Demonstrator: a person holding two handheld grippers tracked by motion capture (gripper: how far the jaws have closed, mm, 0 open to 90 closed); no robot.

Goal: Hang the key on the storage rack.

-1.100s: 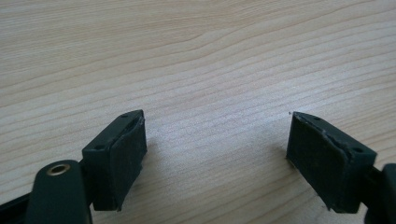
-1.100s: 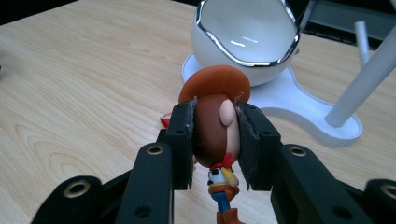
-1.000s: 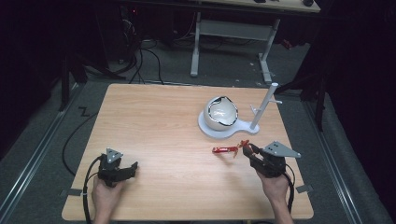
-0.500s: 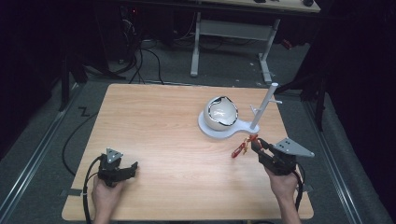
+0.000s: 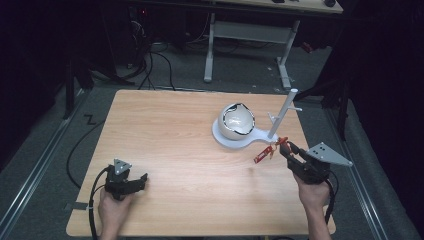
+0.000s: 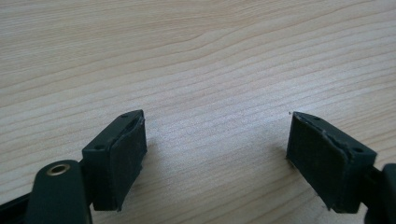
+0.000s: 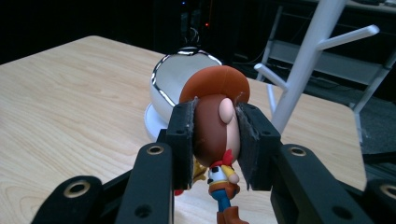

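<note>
A small cowboy figure (image 7: 219, 116) with a brown hat, yellow shirt and blue trousers is held by its head in my right gripper (image 7: 215, 140), which is shut on it. In the high view the right gripper (image 5: 287, 149) is near the table's right edge, just in front of the white stand's post (image 5: 281, 114), and a red strap (image 5: 263, 154) hangs from the figure to its left. My left gripper (image 5: 141, 181) rests low at the front left, open, with bare wood between its fingers (image 6: 116, 158).
A white bowl with a dark rim (image 5: 237, 121) sits on the stand's round white base (image 5: 223, 140). The post carries short pegs (image 7: 348, 36). The table's right edge (image 5: 315, 150) is close to the right gripper. Dark floor and cables lie beyond.
My right gripper has moved right and away from me towards the stand, carrying the figure; the red strap came along and now hangs tilted. The left gripper has stayed still.
</note>
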